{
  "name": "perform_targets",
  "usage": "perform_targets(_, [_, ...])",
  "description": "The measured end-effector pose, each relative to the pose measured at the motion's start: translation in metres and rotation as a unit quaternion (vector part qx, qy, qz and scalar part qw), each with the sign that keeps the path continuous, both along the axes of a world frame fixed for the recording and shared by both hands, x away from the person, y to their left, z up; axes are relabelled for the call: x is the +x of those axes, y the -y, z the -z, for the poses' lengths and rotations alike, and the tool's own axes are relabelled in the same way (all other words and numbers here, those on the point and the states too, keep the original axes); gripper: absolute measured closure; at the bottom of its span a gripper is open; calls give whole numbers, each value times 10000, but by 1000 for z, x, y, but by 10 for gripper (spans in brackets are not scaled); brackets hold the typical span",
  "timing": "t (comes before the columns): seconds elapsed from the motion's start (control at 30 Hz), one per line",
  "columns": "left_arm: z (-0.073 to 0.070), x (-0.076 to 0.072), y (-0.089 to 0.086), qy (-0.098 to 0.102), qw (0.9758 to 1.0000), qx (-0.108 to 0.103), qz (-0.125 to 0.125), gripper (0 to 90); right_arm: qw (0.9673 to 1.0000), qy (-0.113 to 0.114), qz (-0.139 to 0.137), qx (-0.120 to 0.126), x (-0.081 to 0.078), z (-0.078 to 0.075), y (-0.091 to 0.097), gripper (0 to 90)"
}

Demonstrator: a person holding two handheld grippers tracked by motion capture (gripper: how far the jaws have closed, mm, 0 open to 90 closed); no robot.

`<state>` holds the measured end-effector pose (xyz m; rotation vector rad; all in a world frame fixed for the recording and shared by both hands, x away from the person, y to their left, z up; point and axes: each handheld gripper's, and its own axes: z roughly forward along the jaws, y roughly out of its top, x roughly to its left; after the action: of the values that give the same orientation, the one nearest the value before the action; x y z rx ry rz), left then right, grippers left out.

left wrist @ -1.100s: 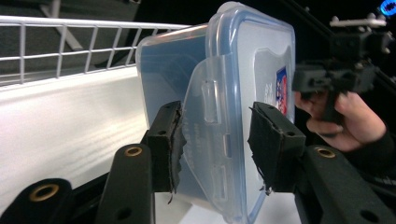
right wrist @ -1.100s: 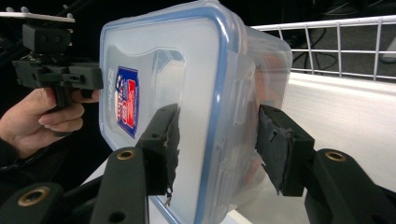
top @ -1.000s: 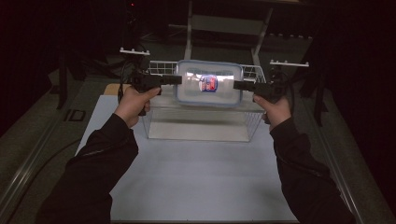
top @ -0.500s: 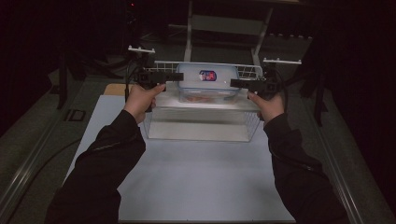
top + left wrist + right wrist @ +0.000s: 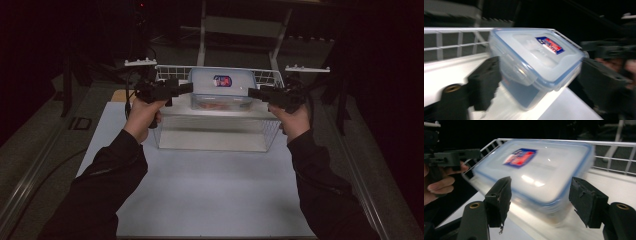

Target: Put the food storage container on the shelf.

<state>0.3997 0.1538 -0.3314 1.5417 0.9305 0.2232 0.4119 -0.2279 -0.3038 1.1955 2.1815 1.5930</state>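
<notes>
The lidded plastic container (image 5: 221, 88) sits in the far part of the white wire basket (image 5: 267, 131), its long axis running side to side across the table, so one short end faces each hand. The left gripper (image 5: 186, 88) is at the container's left end and the right gripper (image 5: 252, 92) at its right end, both pointing inward and about equally near (neither hand has an edge on reach). In the left gripper view the box (image 5: 536, 62) lies between the black jaws, which have just been opening, and I see no pad pressing on it. In the right gripper view the jaws have also been opening; they stand apart with the container (image 5: 536, 172) just beyond their tips and gaps on both sides, so nothing is clamped. The box appears to rest on its own in the basket. My judgement: the release is done, and the coming move turns on each gripper drawing straight outward along that long axis, clear of the wire rim
</notes>
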Motion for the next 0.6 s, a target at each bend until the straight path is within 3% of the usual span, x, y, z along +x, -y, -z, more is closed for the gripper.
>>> perform_targets(0.03, [2,-7,1,134,9998,-113,7,134,10000,62,-61,29,-4,0,-2,348])
perform_targets(0.13, [7,-22,9,359,9993,25,126,0,9993,208,-302,9,-17,3,-10,465])
perform_targets(0.2, [11,-35,15,517,9982,200,239,0,9987,303,-406,-79,-24,5,-16,548])
perform_targets(0.27, [15,-46,19,533,9978,228,334,0,9980,347,-499,-188,-31,8,-23,630])
perform_targets(0.3, [15,-46,19,533,9978,228,334,0,9980,347,-499,-188,-31,8,-23,630])
perform_targets(0.33, [20,-57,21,656,9971,240,311,0,9976,363,-538,-233,-33,10,-27,660])
perform_targets(0.37, [23,-63,22,742,9964,311,262,0,9974,370,-552,-278,-36,15,-32,777])
perform_targets(0.43, [31,-73,23,843,9959,245,199,0,9974,283,-549,-375,-34,22,-38,877])
perform_targets(0.6, [53,-83,28,813,9963,277,85,0,9968,163,-598,-501,-24,36,-53,896])
